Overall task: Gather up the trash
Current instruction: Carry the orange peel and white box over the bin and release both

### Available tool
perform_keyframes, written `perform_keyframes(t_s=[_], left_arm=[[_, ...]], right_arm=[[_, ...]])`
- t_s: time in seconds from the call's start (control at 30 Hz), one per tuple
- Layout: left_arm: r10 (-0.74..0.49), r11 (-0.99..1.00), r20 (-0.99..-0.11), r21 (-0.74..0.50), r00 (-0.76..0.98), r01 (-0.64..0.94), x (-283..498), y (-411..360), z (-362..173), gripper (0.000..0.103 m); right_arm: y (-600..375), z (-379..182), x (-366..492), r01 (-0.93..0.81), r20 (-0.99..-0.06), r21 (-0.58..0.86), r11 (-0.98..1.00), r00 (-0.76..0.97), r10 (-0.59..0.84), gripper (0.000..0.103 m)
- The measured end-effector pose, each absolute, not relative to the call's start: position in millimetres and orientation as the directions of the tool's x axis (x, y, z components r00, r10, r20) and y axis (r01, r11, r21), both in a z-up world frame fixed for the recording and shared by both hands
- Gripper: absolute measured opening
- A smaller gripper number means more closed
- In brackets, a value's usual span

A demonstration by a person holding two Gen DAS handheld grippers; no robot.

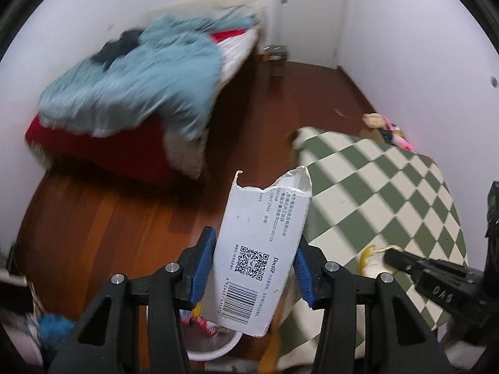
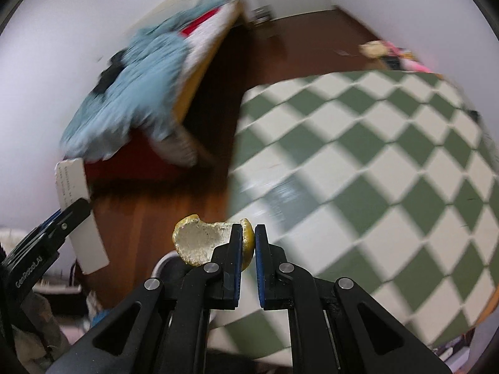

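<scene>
My left gripper has its fingers clamped on a torn white carton, held up over the wood floor beside the checkered tabletop's left edge. My right gripper is pinched tight on a yellow peel, just off that same edge.

I see the bed left, the surface right, floor between, blanket on the bed.

I can read "Doctor" on the white box, next to a square code and a barcode. The Chinese print is too small. The left gripper side says "GenRobot.AI".
</scene>
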State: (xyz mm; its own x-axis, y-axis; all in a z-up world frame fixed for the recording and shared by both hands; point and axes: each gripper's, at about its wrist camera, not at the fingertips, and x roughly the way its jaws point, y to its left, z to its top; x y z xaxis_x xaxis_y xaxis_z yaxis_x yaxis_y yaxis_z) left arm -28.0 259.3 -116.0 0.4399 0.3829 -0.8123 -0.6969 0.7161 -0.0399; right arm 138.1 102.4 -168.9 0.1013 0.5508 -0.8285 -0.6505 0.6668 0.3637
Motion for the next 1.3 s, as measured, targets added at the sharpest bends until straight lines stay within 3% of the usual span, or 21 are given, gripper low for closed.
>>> perform_keyframes(t_s=[0.23, 0.43, 0.77, 0.8, 0.87, 0.9, 0.97, 1.0, 1.03, 1.2, 1.3], left_arm=[[0.245, 0.565, -0.910, -0.146, 0.334, -0.812, -114, 324, -204, 0.044], [0.090, 0.450, -0.950, -0.228, 0.298, -0.863, -140, 366, -288, 0.044], [-0.043, 0.327, -0.988, -0.152, 0.146, -0.933, -145, 402, -378, 0.051], [-0.044, 0.315, -0.989, -0.147, 0.141, -0.938, -148, 404, -380, 0.055], [-0.034, 0.295, -0.992, -0.127, 0.123, -0.947, -154, 405, -380, 0.089], [-0.022, 0.291, -0.993, -0.119, 0.117, -0.949, -159, 404, -379, 0.095], [-0.005, 0.281, -0.995, -0.096, 0.098, -0.955, -169, 400, -378, 0.098], [0.003, 0.279, -0.996, -0.086, 0.091, -0.956, -172, 399, -377, 0.098], [0.018, 0.278, -0.996, -0.077, 0.086, -0.957, -178, 395, -376, 0.098], [0.102, 0.296, -0.992, -0.035, 0.068, -0.954, -201, 370, -356, 0.098], [0.149, 0.319, -0.987, -0.002, 0.053, -0.948, -211, 352, -334, 0.098]], right_arm=[[198, -240, 35, -0.754, -0.887, 0.344, 0.560, -0.065, 0.457, 0.008], [258, -321, -4, -0.809, -0.947, 0.269, 0.523, -0.122, 0.298, 0.008], [320, -426, 1, -0.850, -0.980, 0.198, 0.488, -0.186, 0.074, 0.008], [324, -431, 1, -0.856, -0.982, 0.185, 0.483, -0.181, 0.055, 0.008], [327, -441, -1, -0.861, -0.981, 0.180, 0.475, -0.193, 0.021, 0.009], [327, -445, -3, -0.863, -0.980, 0.172, 0.476, -0.197, -0.004, 0.011], [325, -447, -6, -0.870, -0.982, 0.160, 0.466, -0.190, -0.019, 0.029], [324, -446, -10, -0.880, -0.984, 0.148, 0.451, -0.177, -0.023, 0.054], [323, -446, -13, -0.884, -0.985, 0.148, 0.443, -0.172, -0.014, 0.072], [317, -435, -28, -0.917, -0.994, 0.108, 0.385, -0.112, 0.012, 0.100], [307, -410, -37, -0.934, -0.997, 0.077, 0.348, -0.062, 0.052, 0.101]])
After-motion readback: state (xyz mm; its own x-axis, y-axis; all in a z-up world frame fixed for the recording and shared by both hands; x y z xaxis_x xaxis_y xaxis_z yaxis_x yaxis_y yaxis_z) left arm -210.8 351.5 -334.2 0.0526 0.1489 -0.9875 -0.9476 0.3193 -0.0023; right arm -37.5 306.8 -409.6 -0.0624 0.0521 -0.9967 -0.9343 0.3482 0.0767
